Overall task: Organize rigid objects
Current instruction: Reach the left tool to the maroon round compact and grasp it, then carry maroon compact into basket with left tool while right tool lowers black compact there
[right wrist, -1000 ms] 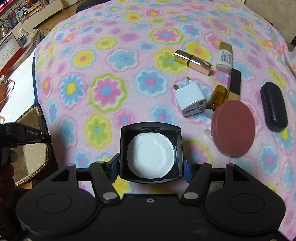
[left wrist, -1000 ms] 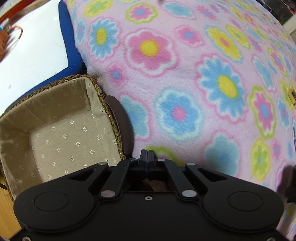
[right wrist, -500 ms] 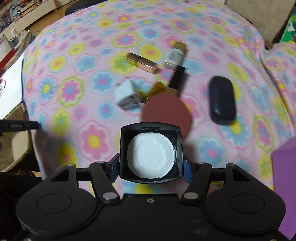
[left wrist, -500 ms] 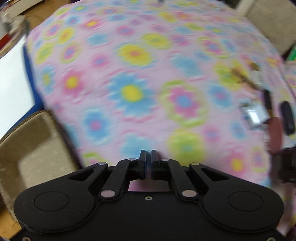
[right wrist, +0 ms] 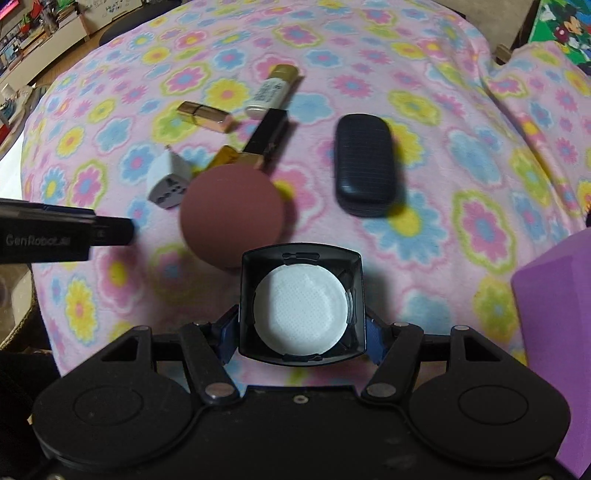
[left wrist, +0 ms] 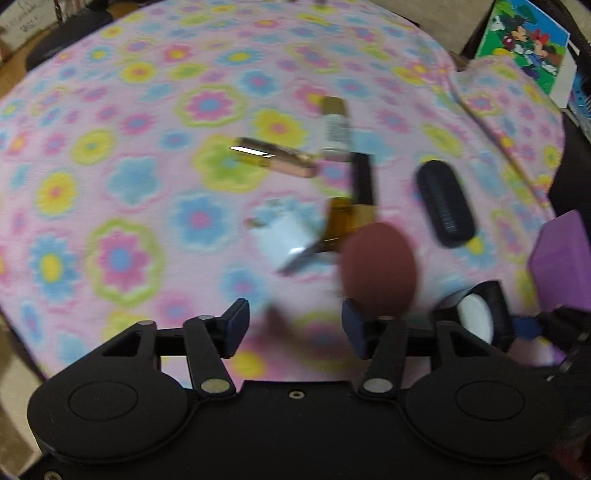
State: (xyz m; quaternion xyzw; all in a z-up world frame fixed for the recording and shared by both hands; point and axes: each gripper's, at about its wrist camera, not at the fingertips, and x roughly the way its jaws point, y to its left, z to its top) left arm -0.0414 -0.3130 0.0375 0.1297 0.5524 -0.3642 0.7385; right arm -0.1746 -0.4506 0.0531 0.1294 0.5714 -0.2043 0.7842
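Surface: a pink fleece blanket (right wrist: 424,48) printed with blue, yellow, green and pink flowers is spread over the whole work area; what lies under it cannot be told. At the far right a cartoon-mouse picture (left wrist: 526,44) is seen. At the far left of the right wrist view, shelves and white furniture (right wrist: 48,29) are glimpsed.

Left tool (left wrist: 295,326): fingers spread wide, nothing between them. The view is blurred.

Right tool (right wrist: 301,326): fingers pressed against the sides of a black square compact (right wrist: 301,306), whose round white pad (right wrist: 301,308) faces the camera.

Ahead of the right tool, lying on the blanket:
- brown round lid (right wrist: 232,216), just ahead and to the left;
- white plug adapter (right wrist: 170,182), touching the lid's left edge;
- amber bottle (right wrist: 225,157) and black-and-gold stick (right wrist: 267,138), beyond the lid;
- rose-gold lipstick (right wrist: 205,116) and white gold-capped tube (right wrist: 273,90), farther off;
- dark oblong case (right wrist: 365,164), apart to the right.

A purple block (right wrist: 557,332) is seen at the right edge, and a woven basket rim (right wrist: 22,325) at the lower left.
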